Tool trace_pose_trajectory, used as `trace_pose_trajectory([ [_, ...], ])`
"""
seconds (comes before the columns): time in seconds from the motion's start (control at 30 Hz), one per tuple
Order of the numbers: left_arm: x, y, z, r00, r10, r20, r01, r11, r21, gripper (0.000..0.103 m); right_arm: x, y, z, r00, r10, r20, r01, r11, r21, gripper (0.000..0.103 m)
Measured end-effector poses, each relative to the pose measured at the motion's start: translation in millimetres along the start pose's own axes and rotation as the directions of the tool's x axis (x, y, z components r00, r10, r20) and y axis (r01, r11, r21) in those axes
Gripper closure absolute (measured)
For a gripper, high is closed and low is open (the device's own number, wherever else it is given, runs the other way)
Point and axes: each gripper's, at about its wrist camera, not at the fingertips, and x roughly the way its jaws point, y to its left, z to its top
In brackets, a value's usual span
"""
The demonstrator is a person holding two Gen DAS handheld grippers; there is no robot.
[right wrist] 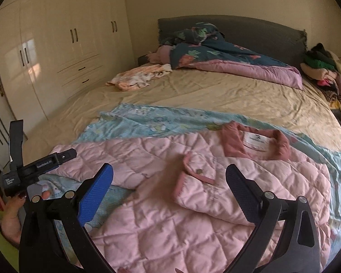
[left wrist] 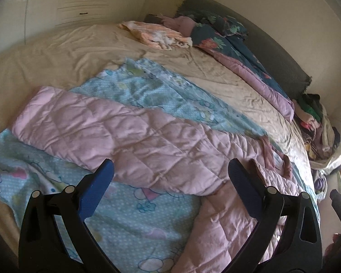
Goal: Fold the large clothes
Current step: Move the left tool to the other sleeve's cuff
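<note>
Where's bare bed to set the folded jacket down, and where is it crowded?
Free: the tan sheet between the blue cartoon blanket and the dark floral duvet, and the strip toward the wardrobe. Crowded: the headboard end, the peach garment, and the clothes pile at the right edge.

No legible text in either view. Neck label (right wrist: 258,141) inside the collar of the pink quilted jacket (right wrist: 170,193): dark logo line on white, too small to read. Left gripper (right wrist: 37,167), seen from the right wrist view, carries white lettering on its black body and on a small black tag; both blurred, unreadable.
</note>
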Motion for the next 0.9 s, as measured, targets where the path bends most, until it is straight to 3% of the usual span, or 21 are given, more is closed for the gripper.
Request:
trace_pose_trajectory([
  [0.23, 1.8, 23.9, 7.3, 0.999, 0.049, 0.017, -0.048, 0.997, -0.059, 0.009, 21.1, 33.7, 8.3, 0.999, 0.046, -0.021, -0.047, 0.997, -0.058, 0.004],
  [0.43, 13.2, 50.5, 10.0, 0.996, 0.093, -0.012, -0.094, 0.988, -0.125, 0.009, 45.5, 56.0, 7.8, 0.995, 0.076, -0.059, -0.081, 0.993, -0.083, 0.004],
  [0.9, 46.4, 108.3, 2.2, 0.981, 0.152, -0.12, -0.182, 0.937, -0.299, 0.009, 94.7, 92.5, -9.9, 0.981, 0.131, -0.142, -0.146, 0.985, -0.097, 0.004],
])
